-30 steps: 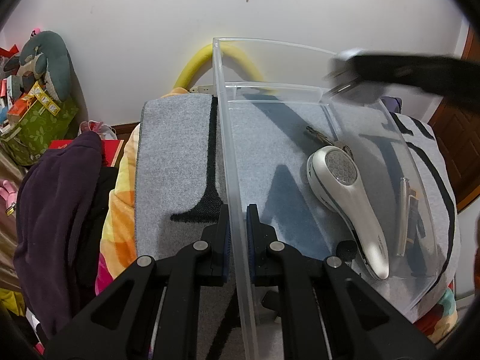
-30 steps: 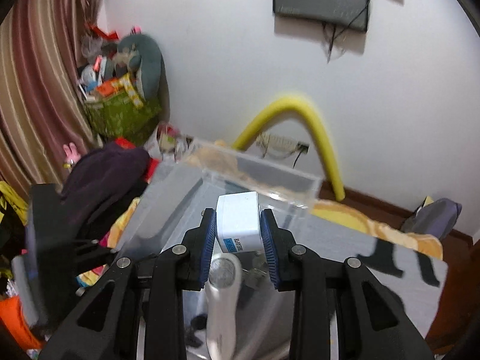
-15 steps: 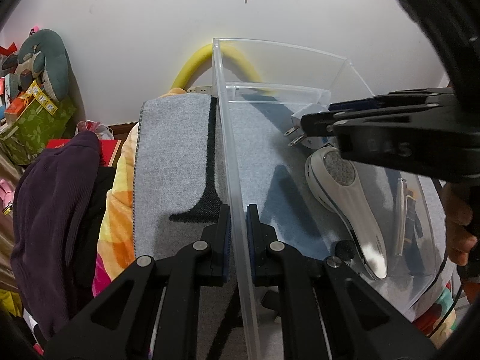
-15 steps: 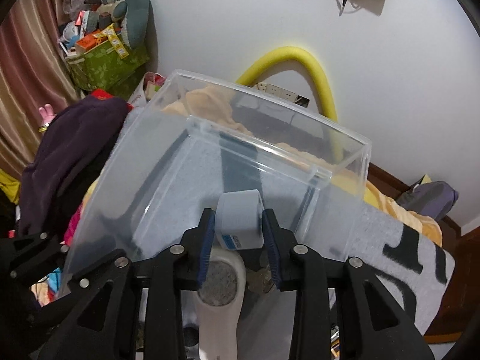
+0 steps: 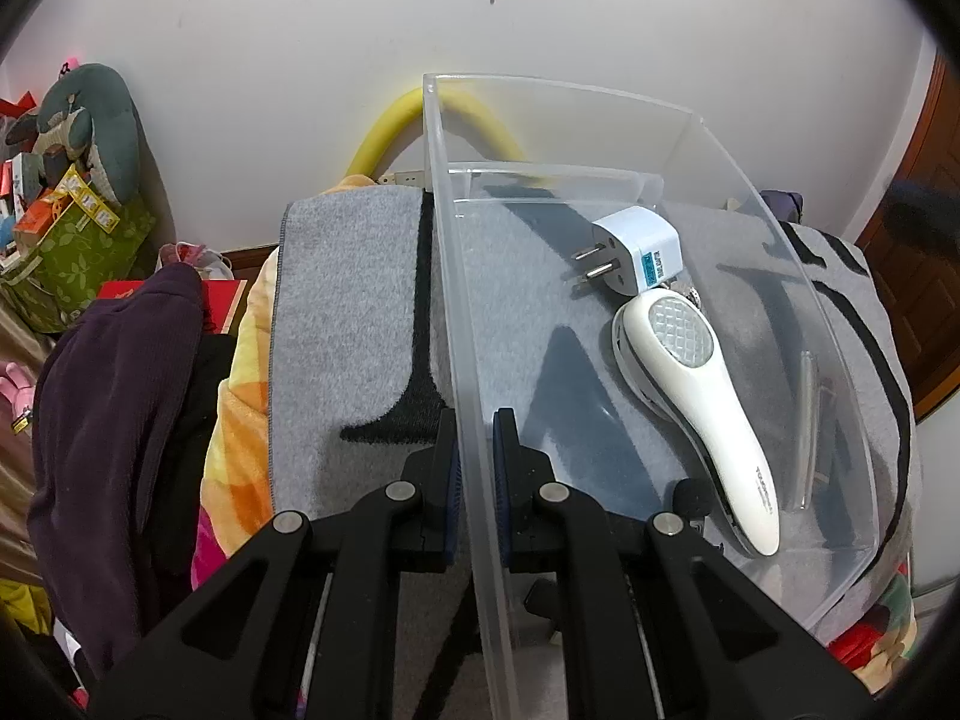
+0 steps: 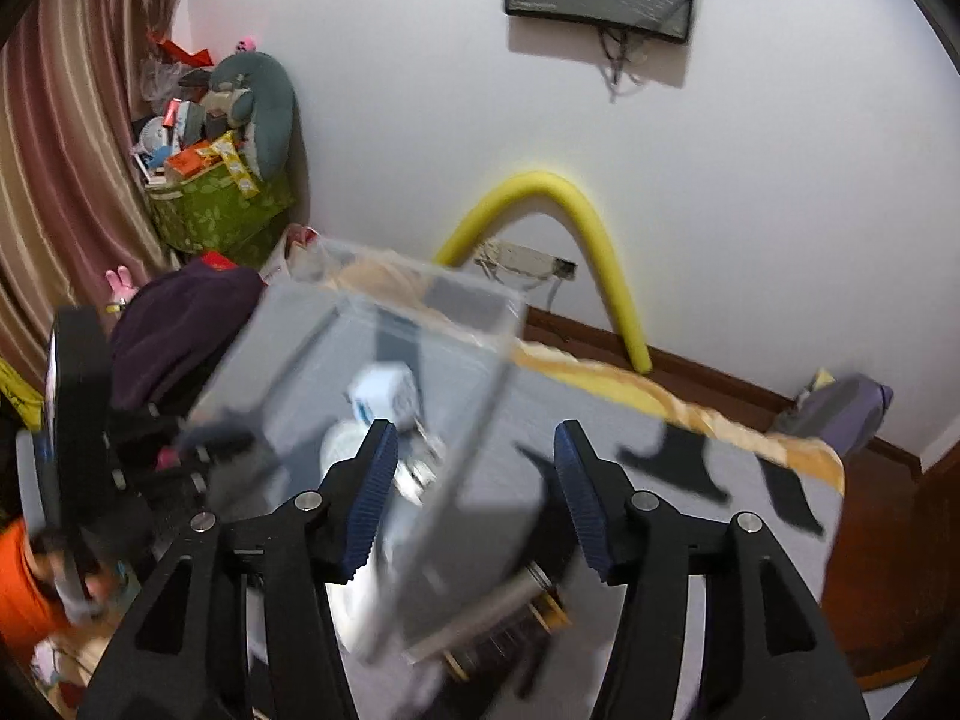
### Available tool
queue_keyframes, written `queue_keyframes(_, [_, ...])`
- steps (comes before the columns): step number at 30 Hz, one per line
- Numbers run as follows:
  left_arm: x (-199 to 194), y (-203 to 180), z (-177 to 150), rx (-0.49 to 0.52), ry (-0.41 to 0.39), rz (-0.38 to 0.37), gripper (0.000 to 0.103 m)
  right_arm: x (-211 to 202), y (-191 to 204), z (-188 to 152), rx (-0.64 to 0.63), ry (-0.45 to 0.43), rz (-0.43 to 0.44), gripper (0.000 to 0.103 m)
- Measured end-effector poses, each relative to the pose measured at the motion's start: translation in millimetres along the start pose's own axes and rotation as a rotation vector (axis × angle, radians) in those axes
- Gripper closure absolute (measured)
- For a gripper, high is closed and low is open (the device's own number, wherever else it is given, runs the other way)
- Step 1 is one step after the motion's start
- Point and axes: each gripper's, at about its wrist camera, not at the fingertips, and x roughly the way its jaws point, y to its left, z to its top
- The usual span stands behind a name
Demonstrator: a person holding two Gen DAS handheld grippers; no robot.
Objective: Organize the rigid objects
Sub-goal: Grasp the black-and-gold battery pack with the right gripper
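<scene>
A clear plastic bin (image 5: 744, 192) rests on a grey blanket. My left gripper (image 5: 477, 450) is shut on the bin's left wall. Inside lie a white plug adapter (image 5: 636, 249), a white handheld shaver (image 5: 690, 396) and a metal pen-like tube (image 5: 807, 420). In the blurred right wrist view my right gripper (image 6: 474, 492) hangs above the bin's (image 6: 390, 282) near right wall, its jaws opening. Its pads press on nothing. The adapter (image 6: 384, 396) lies loose below, beyond the left fingertip.
The grey blanket (image 5: 348, 312) with black shapes covers the surface. A dark purple garment (image 5: 114, 420) is heaped at the left. A yellow foam tube (image 6: 594, 240) arches against the wall. A green bag (image 6: 210, 216) of clutter stands by the curtain.
My right gripper let go of the white adapter, which now lies in the bin by the shaver's head. It drew back to the right, out of the left wrist view. The left grip is unchanged.
</scene>
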Motion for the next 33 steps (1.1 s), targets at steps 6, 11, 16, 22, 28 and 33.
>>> queue_keyframes(6, [1,-2,-2,0.008,0.009,0.01,0.094,6,-25,-57,0.036,0.073,-0.048,0.052])
queue_keyframes(11, [1,-4,-3,0.015,0.014,0.018,0.094,24,-37,-95,0.099,0.142,-0.028,0.052])
queue_keyframes(16, [1,-4,-2,0.015,0.016,0.021,0.094,40,-35,-109,0.128,0.174,0.025,0.052])
queue_keyframes(22, [0,-4,-2,0.016,0.015,0.023,0.094,62,-30,-109,0.126,0.198,0.034,0.052])
queue_keyframes(28, [0,-4,-2,0.018,0.015,0.023,0.094,67,-29,-110,0.117,0.189,0.011,0.055])
queue_keyframes(33, [0,-6,-2,0.02,0.012,0.03,0.094,62,-23,-115,0.086,0.169,-0.027,0.065])
